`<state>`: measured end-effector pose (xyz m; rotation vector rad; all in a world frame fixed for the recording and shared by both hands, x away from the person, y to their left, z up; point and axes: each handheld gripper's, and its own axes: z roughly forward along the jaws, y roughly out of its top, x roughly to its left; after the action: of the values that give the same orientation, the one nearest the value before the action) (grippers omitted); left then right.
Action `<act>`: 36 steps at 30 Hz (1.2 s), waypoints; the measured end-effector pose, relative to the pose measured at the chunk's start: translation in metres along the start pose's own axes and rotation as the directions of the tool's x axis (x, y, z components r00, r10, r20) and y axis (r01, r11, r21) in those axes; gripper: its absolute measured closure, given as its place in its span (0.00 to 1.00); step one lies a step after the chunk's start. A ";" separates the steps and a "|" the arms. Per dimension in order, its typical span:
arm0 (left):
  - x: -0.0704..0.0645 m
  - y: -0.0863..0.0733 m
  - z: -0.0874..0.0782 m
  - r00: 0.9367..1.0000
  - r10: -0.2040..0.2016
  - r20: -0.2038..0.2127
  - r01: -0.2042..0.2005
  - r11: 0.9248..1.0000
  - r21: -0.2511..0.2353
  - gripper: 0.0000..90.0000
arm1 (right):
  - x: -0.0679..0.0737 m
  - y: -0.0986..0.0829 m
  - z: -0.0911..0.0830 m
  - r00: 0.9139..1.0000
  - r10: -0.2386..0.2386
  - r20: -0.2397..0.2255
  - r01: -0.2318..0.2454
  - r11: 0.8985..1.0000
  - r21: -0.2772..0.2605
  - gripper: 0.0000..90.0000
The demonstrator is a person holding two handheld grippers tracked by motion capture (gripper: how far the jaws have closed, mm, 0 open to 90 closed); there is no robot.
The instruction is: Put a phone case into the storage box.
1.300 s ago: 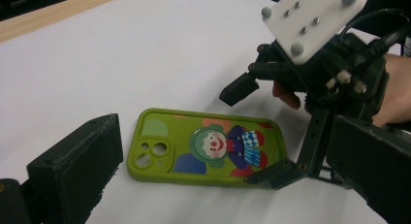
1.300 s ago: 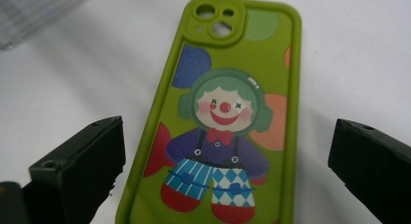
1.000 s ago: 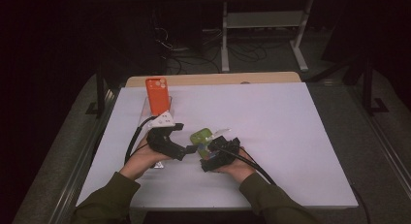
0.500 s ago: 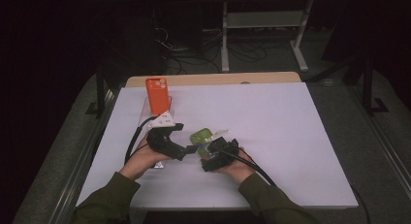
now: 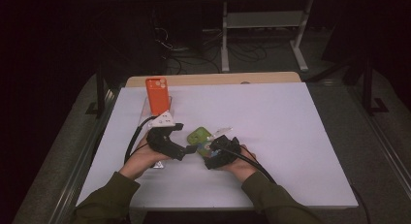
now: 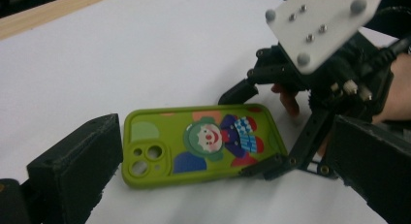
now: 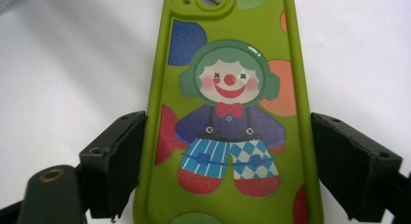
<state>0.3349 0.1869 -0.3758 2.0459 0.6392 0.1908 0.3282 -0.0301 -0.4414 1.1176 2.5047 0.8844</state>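
One green clown phone case point(image 6: 203, 149), one orange phone case point(image 5: 157, 95), two tools.

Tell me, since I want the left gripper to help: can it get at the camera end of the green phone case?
Probably yes. The left gripper stands open beside the green phone case, its camera end bare on the table; the right gripper straddles only the other end.

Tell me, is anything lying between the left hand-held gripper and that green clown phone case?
Nothing visible. The left hand-held gripper has its jaws open toward the green phone case, with bare white table between them. The right hand-held gripper straddles the case's far end.
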 end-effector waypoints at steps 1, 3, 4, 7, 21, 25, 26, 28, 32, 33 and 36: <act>0.000 0.000 0.000 1.000 0.004 0.004 -0.004 1.000 -0.001 0.00 | -0.003 0.001 -0.002 1.000 -0.008 -0.004 0.008 1.000 -0.001 0.18; 0.000 0.002 0.000 1.000 0.008 0.004 -0.008 1.000 -0.002 0.00 | -0.008 0.002 -0.007 1.000 -0.015 -0.016 0.015 1.000 -0.015 0.18; 0.000 0.002 -0.001 1.000 0.009 0.005 -0.009 1.000 0.000 0.00 | -0.010 0.002 -0.009 1.000 -0.016 -0.022 0.016 1.000 -0.015 0.18; 0.000 0.004 -0.002 1.000 0.017 0.015 -0.017 1.000 0.005 0.00 | -0.019 0.003 -0.016 0.999 -0.025 -0.026 0.025 1.000 -0.007 0.18; -0.001 0.019 0.008 0.990 0.116 0.081 -0.121 0.991 0.060 0.00 | -0.075 -0.008 -0.057 0.984 -0.126 -0.128 0.129 0.991 0.019 0.17; -0.001 0.025 0.014 0.988 0.123 0.092 -0.128 0.990 0.060 0.00 | -0.089 -0.011 -0.067 0.966 -0.196 -0.170 0.199 0.980 0.000 0.17; -0.001 0.026 0.016 0.986 0.131 0.098 -0.138 0.988 0.065 0.00 | -0.091 -0.012 -0.069 0.963 -0.205 -0.176 0.207 0.978 -0.007 0.17; 0.000 0.029 0.021 0.982 0.147 0.116 -0.157 0.985 0.076 0.00 | -0.096 -0.011 -0.072 0.956 -0.216 -0.196 0.215 0.976 -0.027 0.17; -0.001 0.037 0.031 0.970 0.201 0.134 -0.216 0.970 0.110 0.00 | -0.102 -0.010 -0.075 0.941 -0.242 -0.238 0.239 0.970 -0.041 0.17; -0.002 0.039 0.033 0.967 0.212 0.142 -0.229 0.967 0.114 0.00 | -0.102 -0.009 -0.075 0.936 -0.257 -0.241 0.254 0.966 -0.044 0.17; -0.006 0.043 0.039 0.951 0.250 0.181 -0.273 0.955 0.114 0.00 | -0.100 -0.009 -0.076 0.918 -0.291 -0.269 0.288 0.956 -0.051 0.17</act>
<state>0.3602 0.1368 -0.3598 2.2499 0.2820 0.1325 0.3549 -0.1411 -0.3889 0.6276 2.7844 1.0217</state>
